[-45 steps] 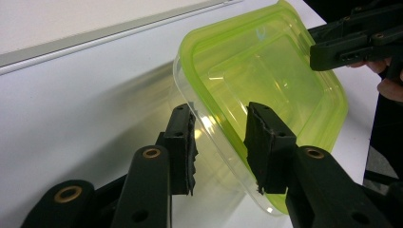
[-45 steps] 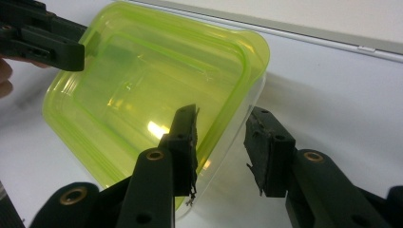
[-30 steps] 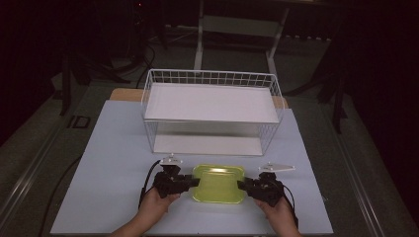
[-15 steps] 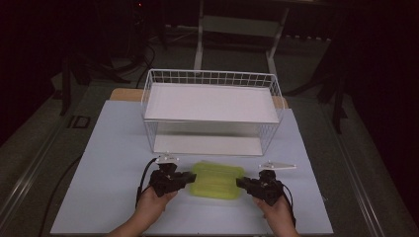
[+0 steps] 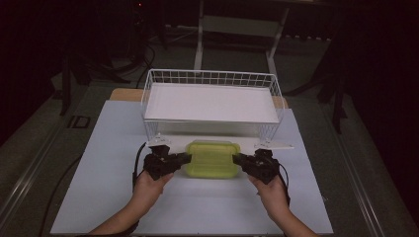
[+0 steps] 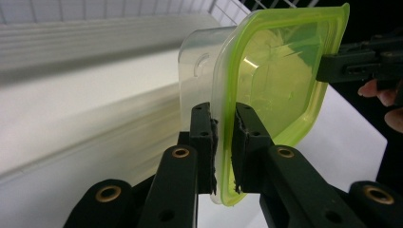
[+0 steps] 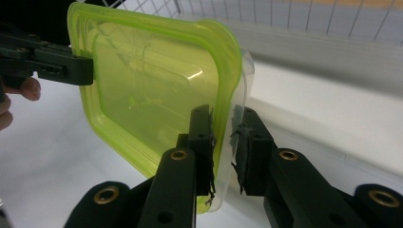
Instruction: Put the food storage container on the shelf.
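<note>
A clear plastic container with a lime-green lid [image 5: 212, 159] hangs level just above the white table, in front of the wire basket. My left gripper [image 5: 185, 158] is shut on its left rim and my right gripper [image 5: 237, 159] on its right rim. In the left gripper view the pads [image 6: 223, 114] pinch the lid's edge, and the container [image 6: 280, 71] reaches away to the right gripper [image 6: 328, 66]. The right gripper view has its jaws [image 7: 223, 118] clamped on the container [image 7: 152, 90], the left gripper [image 7: 88, 69] beyond. Both pairs of jaws have just been closing on the rim.
A white wire basket [image 5: 210, 76] with a flat white floor stands on legs right behind the container, with a low gap beneath it. The white table top [image 5: 99, 197] reaches out to the left, right and front. Dark floor and stands surround the table.
The container has come up off the table between both grippers and moved away from the person toward the basket. Both hands rose with it.
</note>
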